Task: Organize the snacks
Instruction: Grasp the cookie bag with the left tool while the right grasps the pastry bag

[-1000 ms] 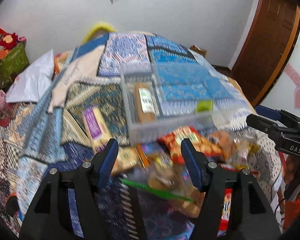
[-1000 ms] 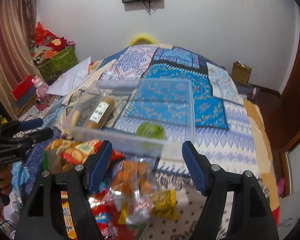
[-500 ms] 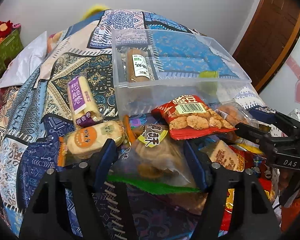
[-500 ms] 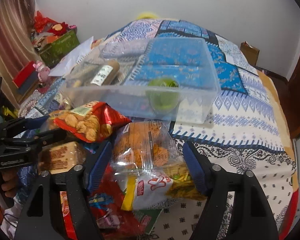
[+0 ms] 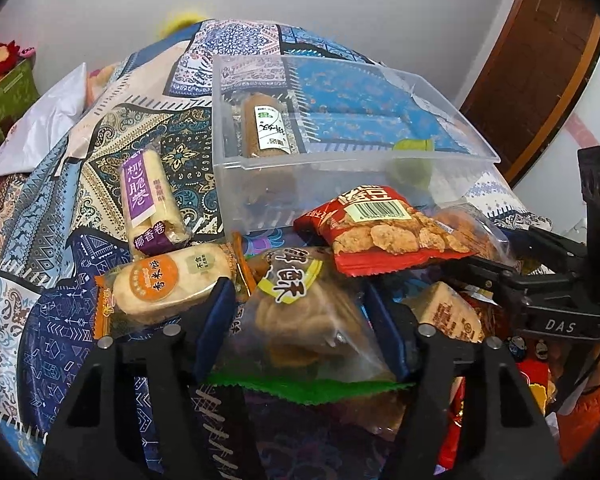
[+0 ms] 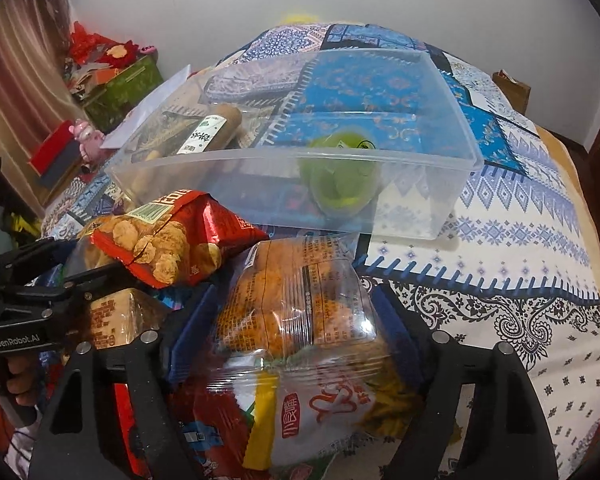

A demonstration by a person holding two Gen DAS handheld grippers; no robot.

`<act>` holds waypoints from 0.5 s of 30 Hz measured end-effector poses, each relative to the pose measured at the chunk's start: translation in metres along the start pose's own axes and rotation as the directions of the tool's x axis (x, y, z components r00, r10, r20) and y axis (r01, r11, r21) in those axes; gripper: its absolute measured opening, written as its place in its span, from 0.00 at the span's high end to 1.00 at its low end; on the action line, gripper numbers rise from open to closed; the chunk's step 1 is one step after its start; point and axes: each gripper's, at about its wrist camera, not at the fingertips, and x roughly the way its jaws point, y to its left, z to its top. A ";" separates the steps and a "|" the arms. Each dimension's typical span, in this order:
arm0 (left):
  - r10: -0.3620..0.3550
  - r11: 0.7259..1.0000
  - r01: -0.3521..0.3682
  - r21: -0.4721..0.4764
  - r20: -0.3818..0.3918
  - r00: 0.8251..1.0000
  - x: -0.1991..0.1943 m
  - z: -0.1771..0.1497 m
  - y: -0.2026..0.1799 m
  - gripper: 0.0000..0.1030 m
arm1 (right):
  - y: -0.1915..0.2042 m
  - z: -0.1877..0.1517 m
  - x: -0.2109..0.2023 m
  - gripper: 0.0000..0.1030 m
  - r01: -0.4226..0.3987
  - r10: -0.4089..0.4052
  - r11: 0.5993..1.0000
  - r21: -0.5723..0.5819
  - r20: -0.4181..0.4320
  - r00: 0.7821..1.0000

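**snackpile_q:** so what's each gripper actually on?

**umi_lurker:** left gripper (image 5: 300, 320) has its fingers spread, one on each side of a clear cookie bag with a green zigzag edge (image 5: 300, 320). The blue pads (image 5: 216, 316) sit right next to the wrapper, can't tell if they're really pinching it. Just outside the left finger there's an orange-label rice cake pack (image 5: 164, 288), past that a purple-label egg roll pack (image 5: 148, 200). Ahead of the fingertips a red bag of fried puffs (image 5: 384, 232) leans on the pile

**snackpile_q:** and the right one?

**umi_lurker:** right gripper (image 6: 296, 320) is the same deal, wide apart around a clear bag of orange crackers (image 6: 296, 300), pads (image 6: 192, 328) close beside it but the grip isn't clear. A yellow-and-white packet (image 6: 308, 412) lies under it, nearer the camera

**snackpile_q:** the bin?

**umi_lurker:** clear plastic bin (image 6: 420, 184) is straight ahead of both sets of fingers on the patterned bedspread (image 6: 520, 240), with a brown roll with a white label (image 5: 264, 128) and a green round snack (image 6: 340, 176) inside
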 end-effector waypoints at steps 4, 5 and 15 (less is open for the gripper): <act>-0.001 1.000 0.001 -0.008 0.001 1.000 -0.005 -0.001 0.001 0.40 | -0.001 0.002 -0.003 0.33 -0.008 0.008 1.000 0.003 0.005 1.000; 0.002 1.000 -0.002 -0.009 0.003 1.000 -0.007 -0.002 0.002 0.40 | -0.002 0.002 -0.006 0.34 -0.006 0.006 1.000 0.003 0.009 1.000; 0.039 0.999 -0.037 -0.025 0.075 0.996 -0.047 -0.002 0.010 0.47 | 0.000 0.005 -0.033 0.35 0.011 -0.012 1.000 0.009 0.068 0.998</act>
